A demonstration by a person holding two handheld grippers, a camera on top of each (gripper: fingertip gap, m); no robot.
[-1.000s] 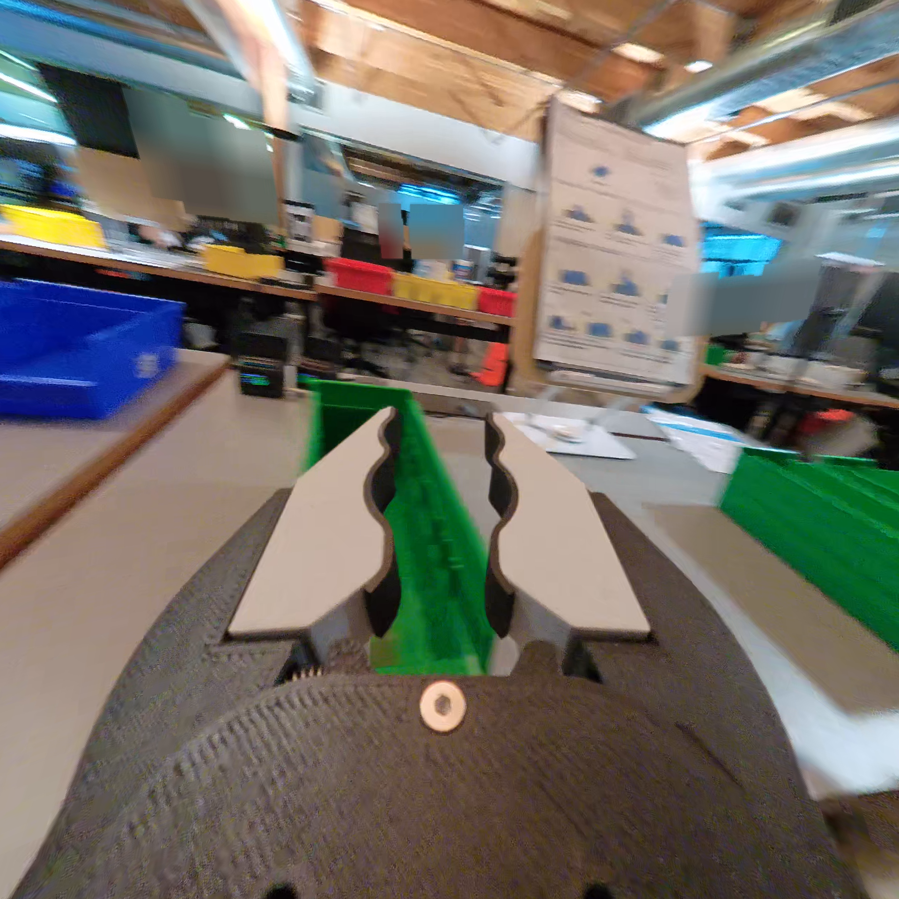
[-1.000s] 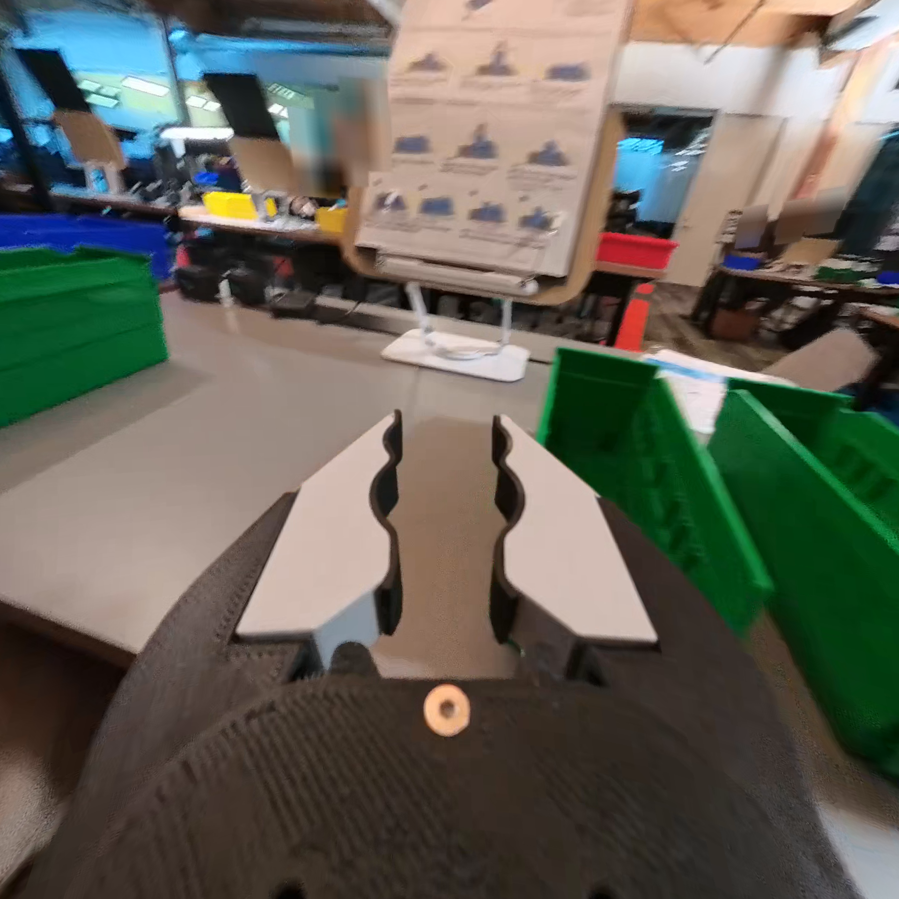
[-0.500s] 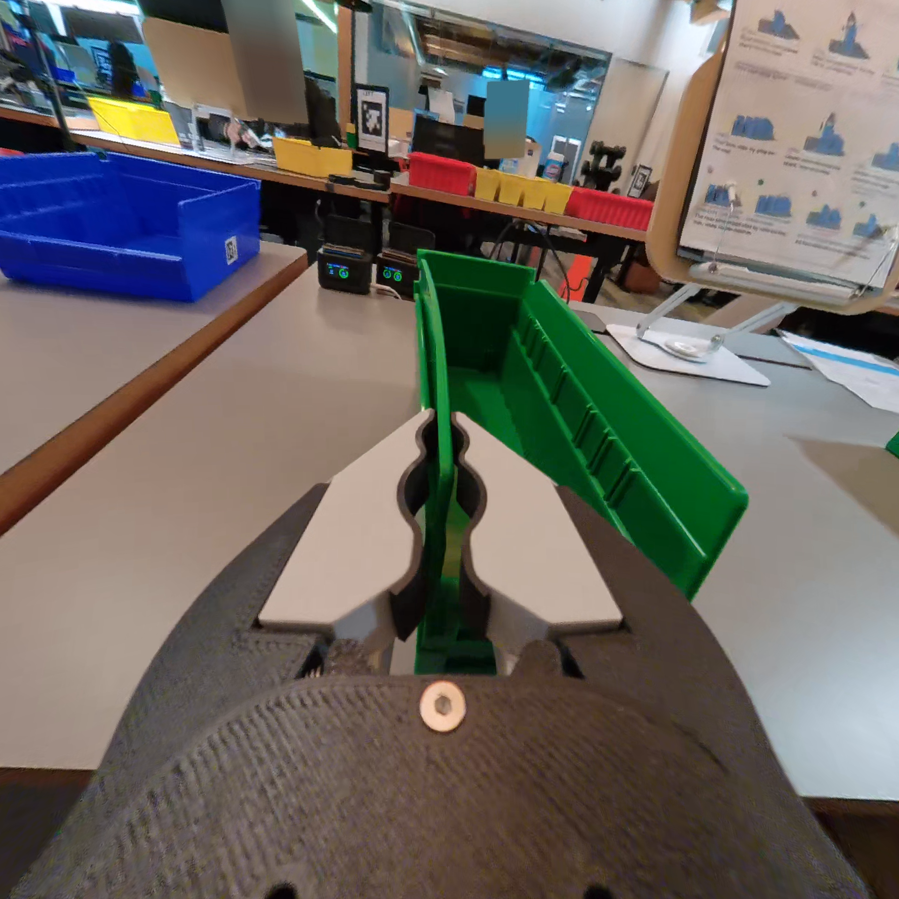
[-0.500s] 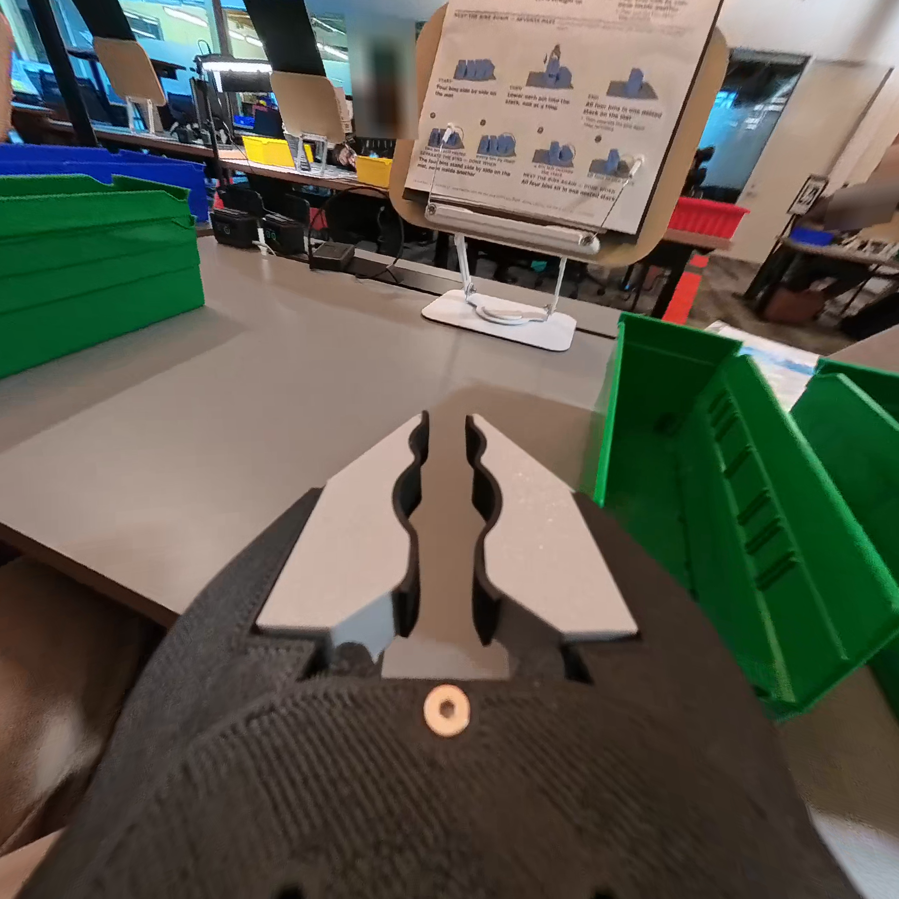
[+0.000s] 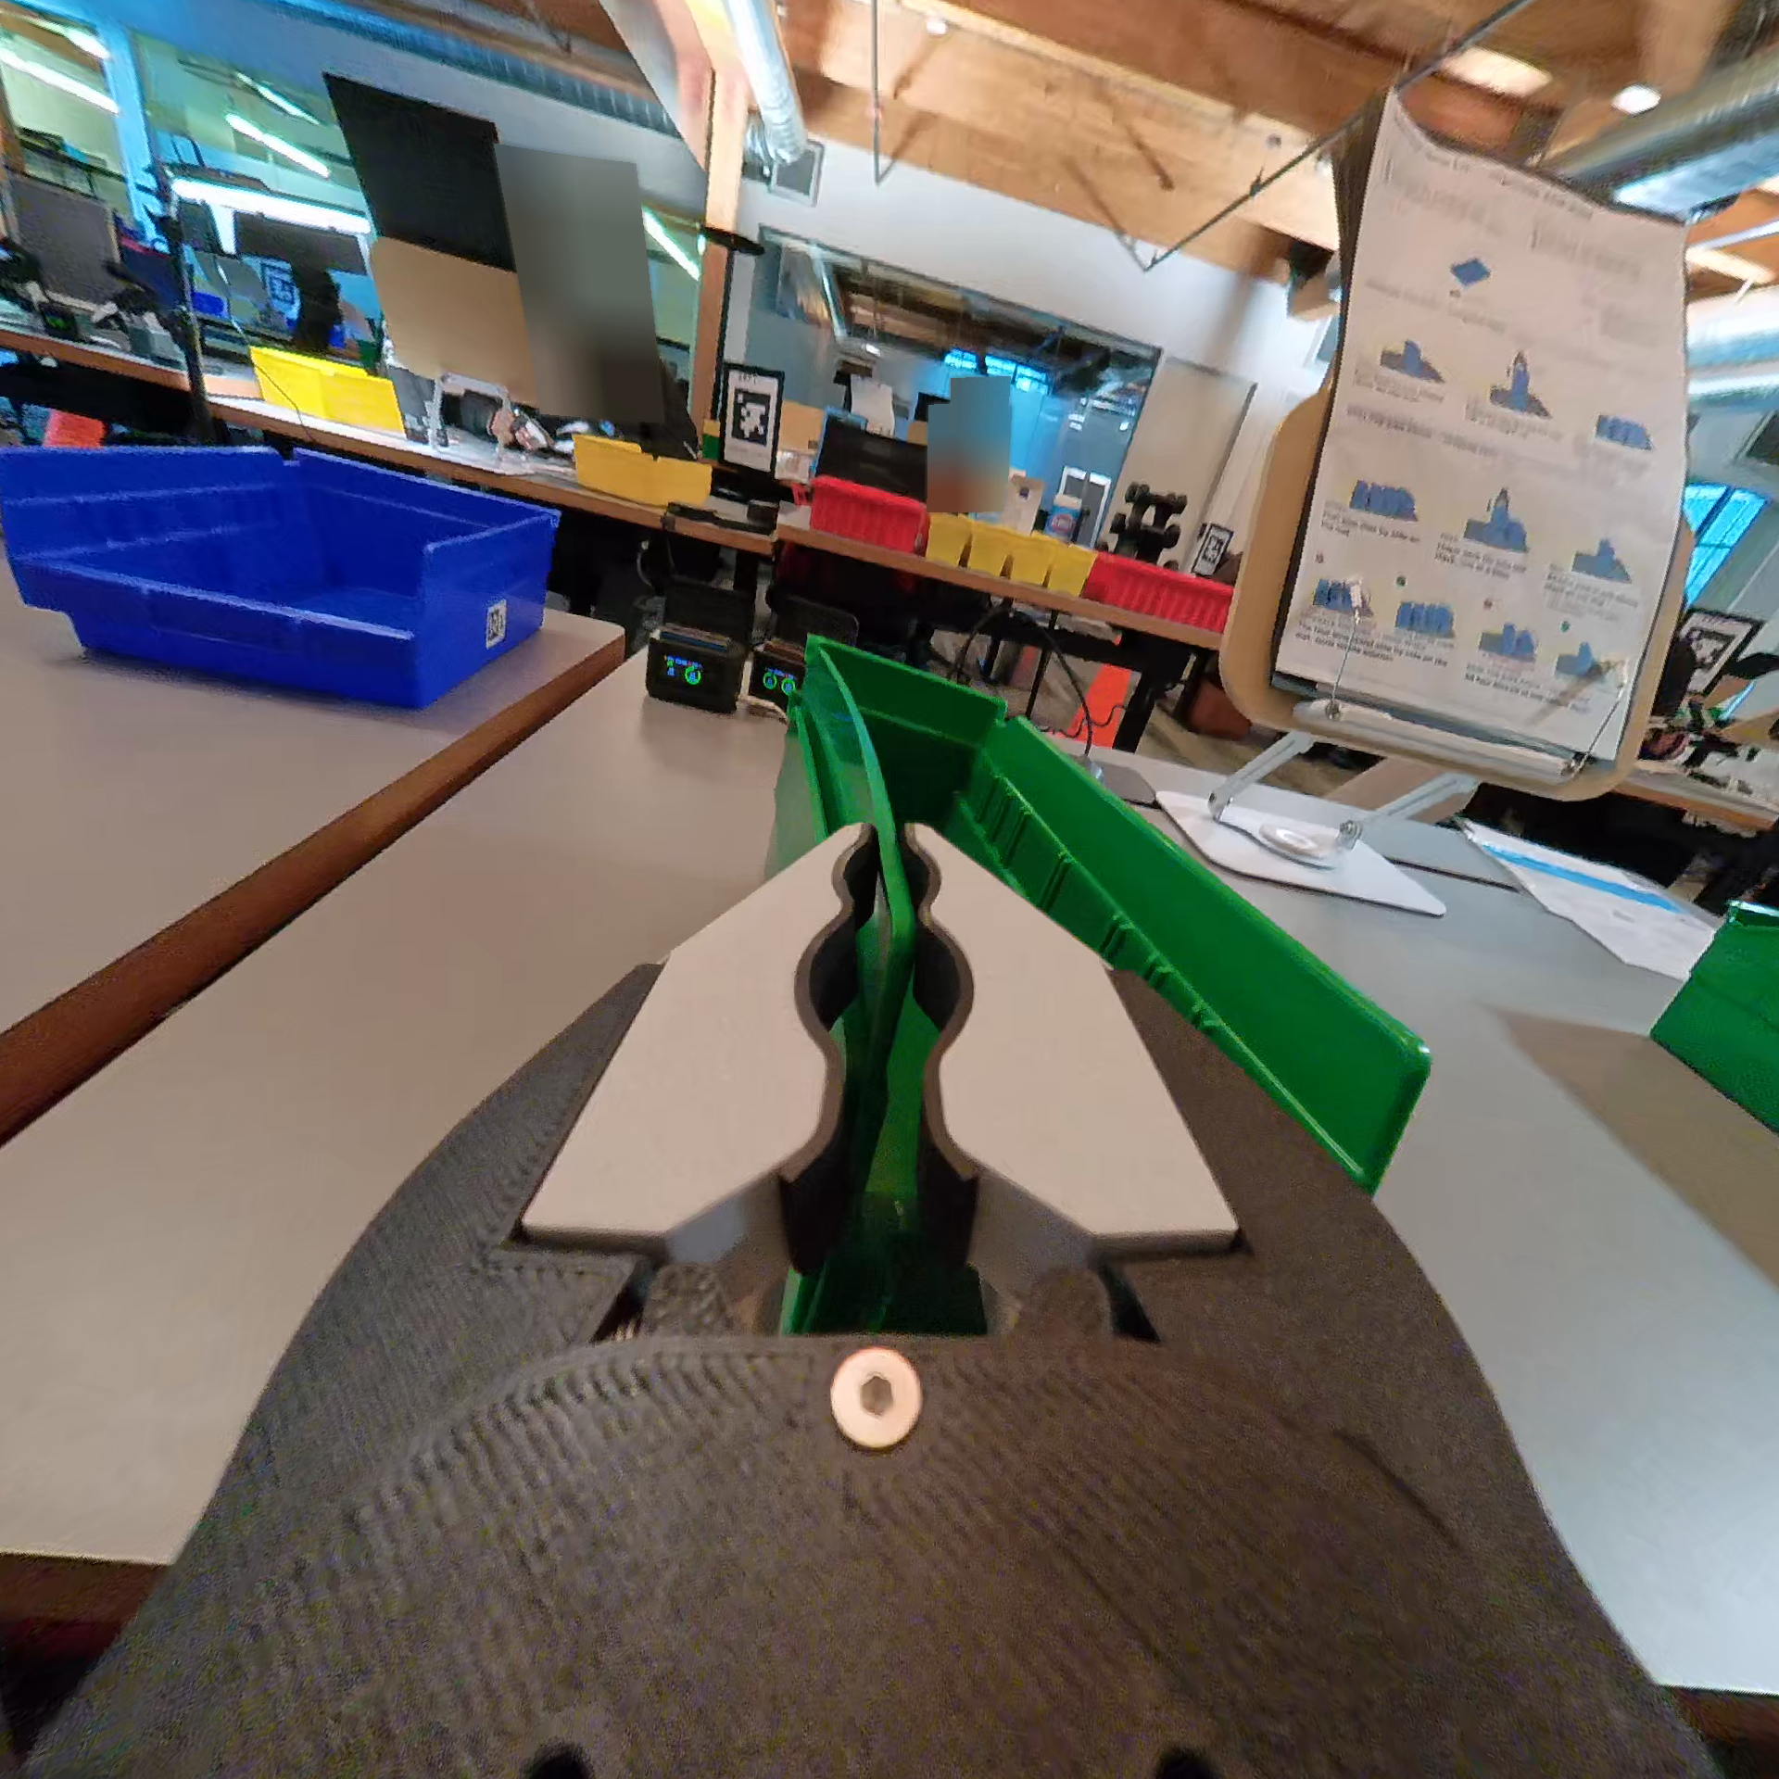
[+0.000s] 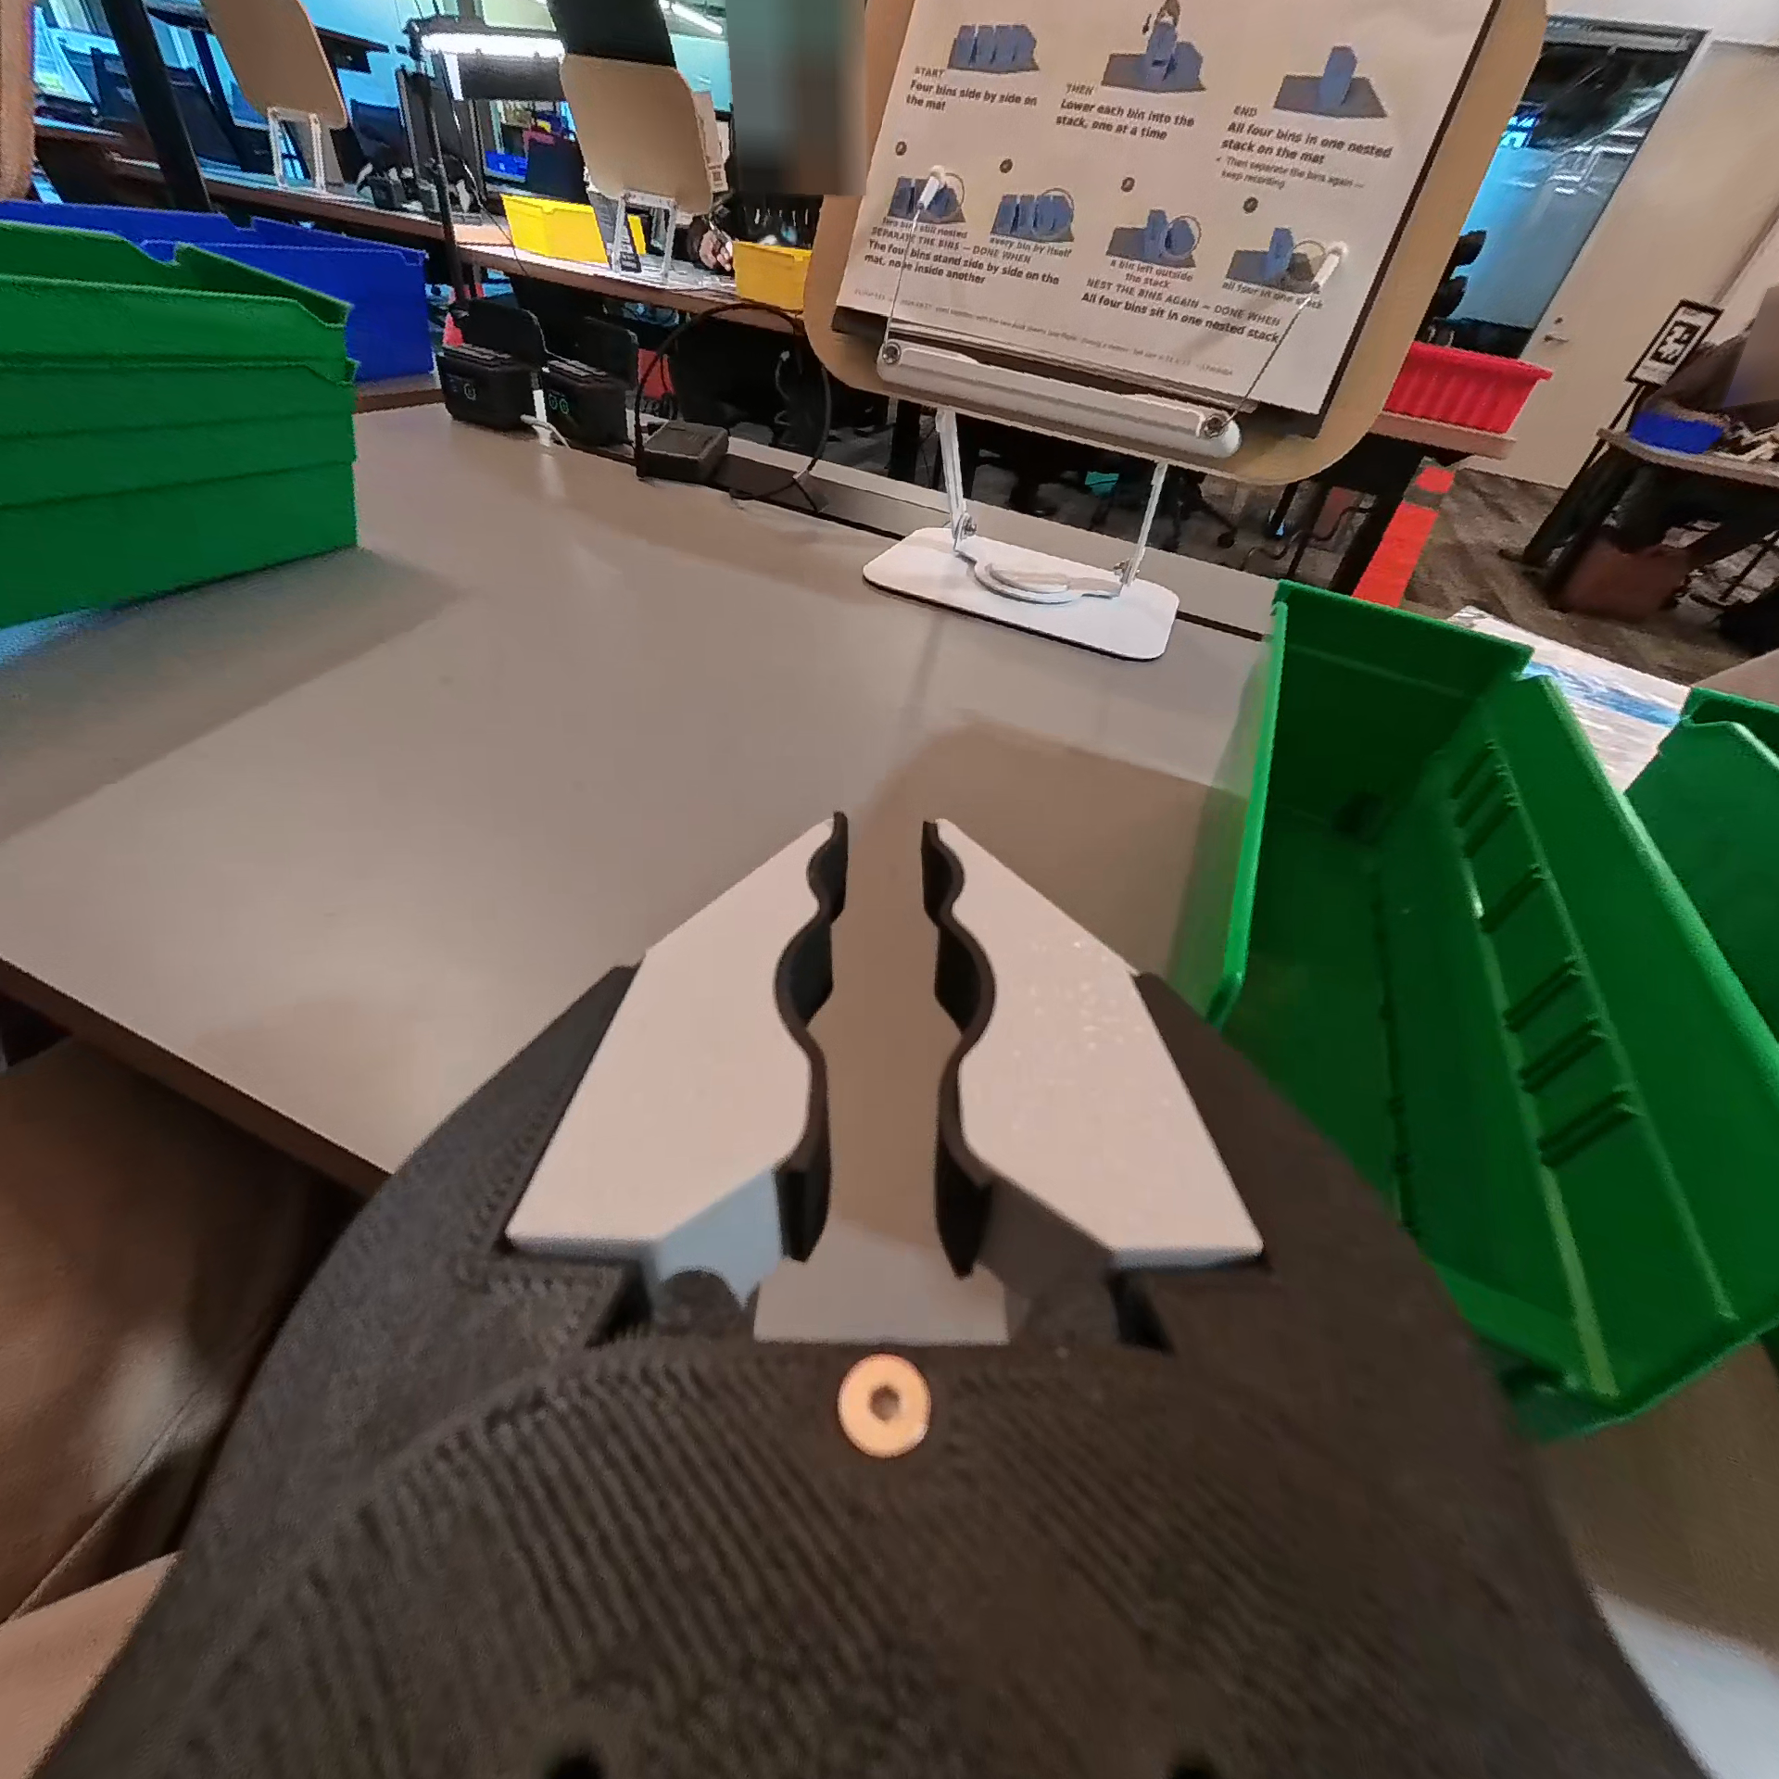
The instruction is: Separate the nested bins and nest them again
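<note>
In the left wrist view my left gripper (image 5: pixel 890 837) is shut on the thin left side wall of a green bin (image 5: pixel 1136 924). The wall runs between both pads and bows a little. A second green wall edge shows just outside it at the far end (image 5: pixel 807 760). In the right wrist view my right gripper (image 6: pixel 884 837) is open with a narrow gap and only bare grey table (image 6: pixel 539 770) between the fingers. A single green bin (image 6: pixel 1444 963) lies just to its right. A stack of nested green bins (image 6: pixel 173 424) stands at the far left.
A blue bin (image 5: pixel 270 568) sits on the neighbouring table at the left. An instruction board on a white stand (image 6: pixel 1107 193) stands at the table's far edge, also in the left wrist view (image 5: pixel 1482 433). Black chargers (image 5: pixel 695 669) sit behind the bin. Another green bin (image 6: pixel 1714 818) is at the right edge.
My left gripper closed from open onto the green bin's side wall and has since tilted upward with it. My right gripper narrowed its gap on nothing and has stayed over the table.
</note>
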